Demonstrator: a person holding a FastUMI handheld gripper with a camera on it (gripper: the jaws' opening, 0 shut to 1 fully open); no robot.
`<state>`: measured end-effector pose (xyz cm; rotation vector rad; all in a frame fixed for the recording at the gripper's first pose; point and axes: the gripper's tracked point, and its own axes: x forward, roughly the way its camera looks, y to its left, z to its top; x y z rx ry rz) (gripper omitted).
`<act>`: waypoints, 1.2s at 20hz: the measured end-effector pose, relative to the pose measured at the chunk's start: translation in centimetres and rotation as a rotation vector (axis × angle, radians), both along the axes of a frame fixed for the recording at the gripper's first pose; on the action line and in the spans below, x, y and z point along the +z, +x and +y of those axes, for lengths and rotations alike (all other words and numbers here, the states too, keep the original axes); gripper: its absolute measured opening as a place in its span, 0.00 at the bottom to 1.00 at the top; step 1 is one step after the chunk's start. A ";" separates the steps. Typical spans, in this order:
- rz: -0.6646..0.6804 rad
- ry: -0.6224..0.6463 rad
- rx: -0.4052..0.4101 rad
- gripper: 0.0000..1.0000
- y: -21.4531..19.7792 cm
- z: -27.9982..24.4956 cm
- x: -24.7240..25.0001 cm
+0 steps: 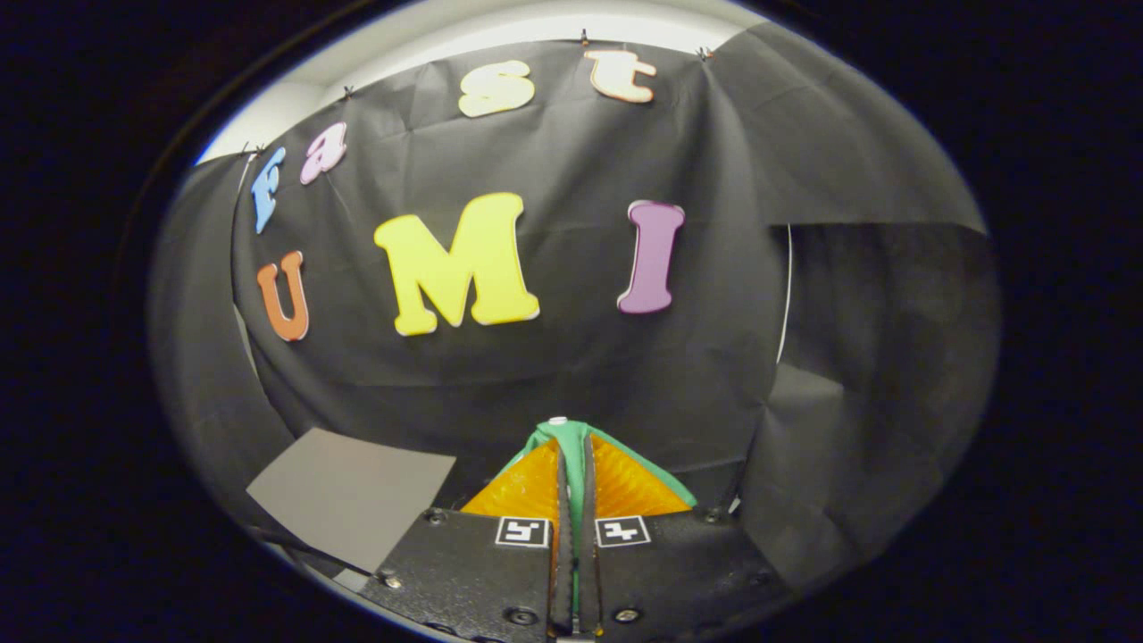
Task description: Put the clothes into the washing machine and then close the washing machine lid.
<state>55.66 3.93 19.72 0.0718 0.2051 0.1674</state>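
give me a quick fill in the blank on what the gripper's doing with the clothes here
1. The gripper is ____ on the green garment.
2. The garment sits ____ the two fingers.
3. The garment's colour is ____.
4. Beyond the fingers hangs the booth's black ____ wall.

Missing words: shut; between; green; cloth

Most of the green cloth [576, 446] is hidden behind the closed fingers of the hand-held gripper [574, 451], both pressing on it; just a thin strip and its top fold show.
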 end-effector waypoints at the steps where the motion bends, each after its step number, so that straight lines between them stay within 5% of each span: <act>1: 0.031 0.003 0.004 0.06 0.5 0.0 -1.7; 24: 0.686 -0.037 -0.117 0.06 4.2 -2.9 -33.9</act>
